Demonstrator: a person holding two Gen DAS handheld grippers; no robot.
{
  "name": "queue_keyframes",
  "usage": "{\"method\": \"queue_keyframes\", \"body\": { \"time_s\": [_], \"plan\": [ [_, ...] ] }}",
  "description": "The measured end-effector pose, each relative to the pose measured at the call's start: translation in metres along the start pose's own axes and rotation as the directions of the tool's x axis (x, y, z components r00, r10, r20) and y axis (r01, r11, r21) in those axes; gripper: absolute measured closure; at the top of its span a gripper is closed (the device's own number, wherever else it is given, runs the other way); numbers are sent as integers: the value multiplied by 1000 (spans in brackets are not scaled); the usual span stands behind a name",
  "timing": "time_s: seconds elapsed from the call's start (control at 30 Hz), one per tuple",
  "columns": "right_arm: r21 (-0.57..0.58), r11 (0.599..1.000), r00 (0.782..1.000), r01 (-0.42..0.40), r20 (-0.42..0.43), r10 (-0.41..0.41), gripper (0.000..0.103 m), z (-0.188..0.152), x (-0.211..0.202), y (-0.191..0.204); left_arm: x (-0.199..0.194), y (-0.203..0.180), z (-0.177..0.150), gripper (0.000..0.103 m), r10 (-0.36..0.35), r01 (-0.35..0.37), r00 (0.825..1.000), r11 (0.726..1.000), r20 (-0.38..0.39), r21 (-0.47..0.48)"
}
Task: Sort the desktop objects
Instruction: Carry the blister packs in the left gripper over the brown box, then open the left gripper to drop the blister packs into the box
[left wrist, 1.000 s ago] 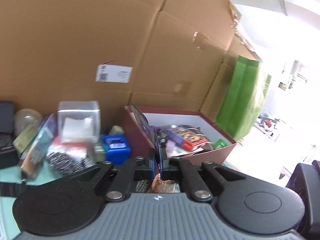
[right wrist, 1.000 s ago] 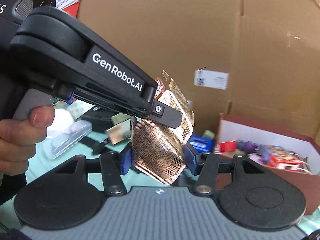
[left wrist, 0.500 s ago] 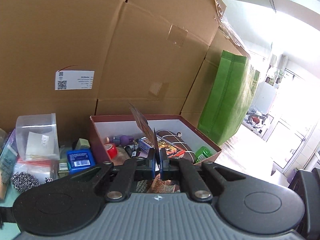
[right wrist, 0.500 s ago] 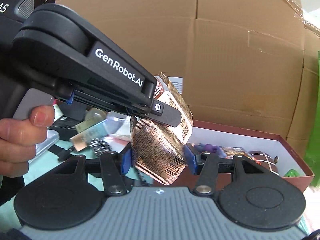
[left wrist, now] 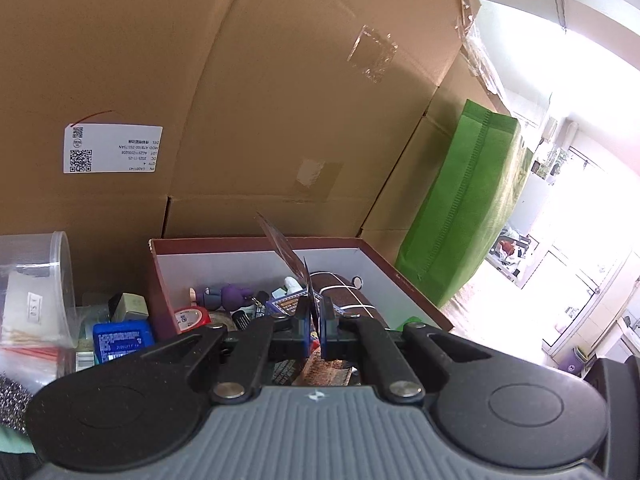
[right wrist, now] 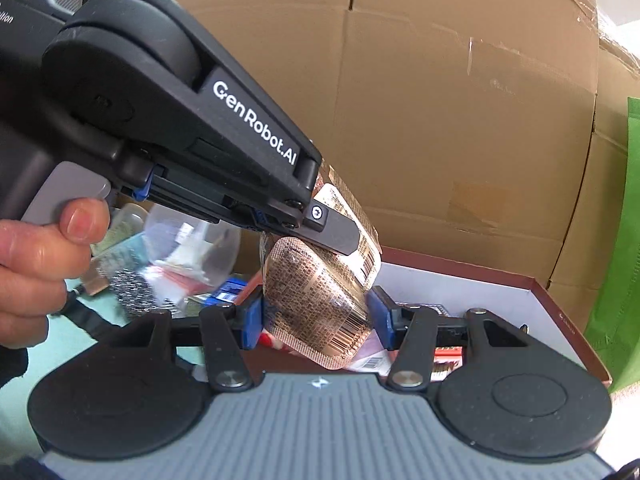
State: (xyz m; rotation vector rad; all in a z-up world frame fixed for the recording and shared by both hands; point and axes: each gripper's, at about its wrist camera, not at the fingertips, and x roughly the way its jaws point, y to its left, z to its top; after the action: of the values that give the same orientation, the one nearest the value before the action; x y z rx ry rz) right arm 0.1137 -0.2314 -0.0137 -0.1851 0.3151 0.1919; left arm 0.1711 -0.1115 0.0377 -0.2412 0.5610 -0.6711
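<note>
Both grippers share one shiny copper foil blister packet (right wrist: pixel 316 300) over the maroon cardboard box (right wrist: pixel 560 312); left gripper (left wrist: pixel 315 316) pinches its edge, right gripper (right wrist: pixel 316 312) clamps its body.

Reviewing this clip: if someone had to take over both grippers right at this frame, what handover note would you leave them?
Left gripper: shut on the top edge of the foil packet.
Right gripper: pads either side of the same packet's body, apparently gripping it; both grippers share it.
Maroon box: straight ahead, already holding a purple toy, a red item and other bits.
Unsorted: blue box, clear tub and bags, left of the maroon box.
Done: packet lifted and carried to the box.
Left: probably lower the packet in, release both grippers, then sort the rest.
</note>
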Motion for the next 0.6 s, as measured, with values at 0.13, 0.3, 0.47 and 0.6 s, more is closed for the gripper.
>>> {"method": "queue_keyframes", "body": {
  "time_s": [0.13, 0.3, 0.47, 0.6],
  "plan": [
    [-5, 1000, 1000, 10, -28, -10, 49, -4, 10, 0, 15, 8, 1, 101, 6, -6, 1000, 1000, -28, -13],
    [-23, 999, 999, 40, -19, -40, 36, -10, 11, 5, 11, 9, -7, 43, 80, -80, 995, 997, 57, 7],
    [-32, 993, 994, 111, -1, -111, 20, -13, 8, 8, -8, 1, -14, 11, 122, -130, 981, 990, 151, 47],
    [-28, 993, 993, 119, 3, -118, 20, -14, 4, 11, -14, -6, -20, 6, 132, -147, 980, 984, 151, 97]
  ]
}}
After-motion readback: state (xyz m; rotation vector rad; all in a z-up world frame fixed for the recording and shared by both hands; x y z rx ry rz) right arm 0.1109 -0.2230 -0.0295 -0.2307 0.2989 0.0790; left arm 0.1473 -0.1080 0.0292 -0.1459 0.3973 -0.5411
